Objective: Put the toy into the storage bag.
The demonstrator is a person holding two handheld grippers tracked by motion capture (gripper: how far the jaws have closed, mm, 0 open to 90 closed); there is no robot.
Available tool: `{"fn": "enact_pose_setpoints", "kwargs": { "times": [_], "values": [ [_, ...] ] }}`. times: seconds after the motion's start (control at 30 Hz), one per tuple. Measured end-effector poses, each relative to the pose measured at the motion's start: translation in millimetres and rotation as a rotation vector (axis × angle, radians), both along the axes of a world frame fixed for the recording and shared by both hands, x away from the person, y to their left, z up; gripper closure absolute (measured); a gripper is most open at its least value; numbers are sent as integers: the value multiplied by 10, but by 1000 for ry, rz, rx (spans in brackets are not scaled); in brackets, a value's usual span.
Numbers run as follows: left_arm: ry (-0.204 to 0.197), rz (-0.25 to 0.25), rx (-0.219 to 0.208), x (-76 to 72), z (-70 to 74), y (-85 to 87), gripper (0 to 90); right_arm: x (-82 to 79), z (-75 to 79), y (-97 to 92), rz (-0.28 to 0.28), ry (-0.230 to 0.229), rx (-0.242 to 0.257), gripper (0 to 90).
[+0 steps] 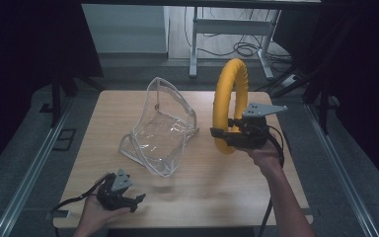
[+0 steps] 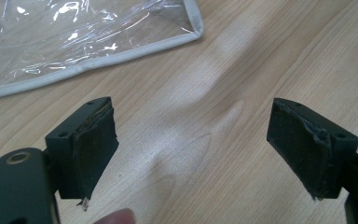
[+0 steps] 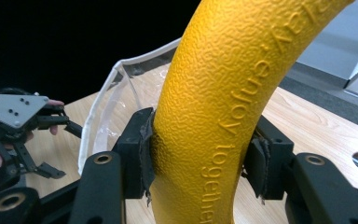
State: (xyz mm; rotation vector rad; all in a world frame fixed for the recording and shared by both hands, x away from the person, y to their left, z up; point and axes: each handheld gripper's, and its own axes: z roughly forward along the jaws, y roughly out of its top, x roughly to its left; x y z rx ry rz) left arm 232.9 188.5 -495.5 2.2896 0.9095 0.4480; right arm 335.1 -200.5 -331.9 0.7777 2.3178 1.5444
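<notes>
Right gripper clamps the yellow ring upright above the table, just right of the clear bag, left gripper wide and empty, so the bag's floppy mouth could fold when the ring goes in.

Yellow ring cropped top and bottom

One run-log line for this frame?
right gripper: shut on yellow ring, upright | left gripper: open, empty | clear bag: on table
</notes>
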Motion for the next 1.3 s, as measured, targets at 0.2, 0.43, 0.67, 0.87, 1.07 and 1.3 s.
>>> {"fn": "enact_pose_setpoints", "kwargs": {
  "times": [0.2, 0.43, 0.67, 0.87, 1.07, 1.3],
  "values": [
    [0, 0, 2, 0, -3, -3, 157, -7, 12, 33, 14, -2, 20, 489],
    [-1, -1, 3, 0, 1, 3, 157, -18, 22, 102, 36, -15, 47, 488],
    [-2, -2, 7, 1, -2, 3, 157, -30, 40, 153, 52, -22, 70, 488],
    [-2, -2, 9, 3, -12, 0, 157, -21, 54, 200, 55, -25, 98, 488],
    [-1, -6, 15, 2, 1, 10, 157, -31, 110, 249, 63, -34, 118, 488],
    [0, -7, 15, 2, 1, 9, 157, -60, 205, 309, 77, -60, 137, 487]
  ]
}}
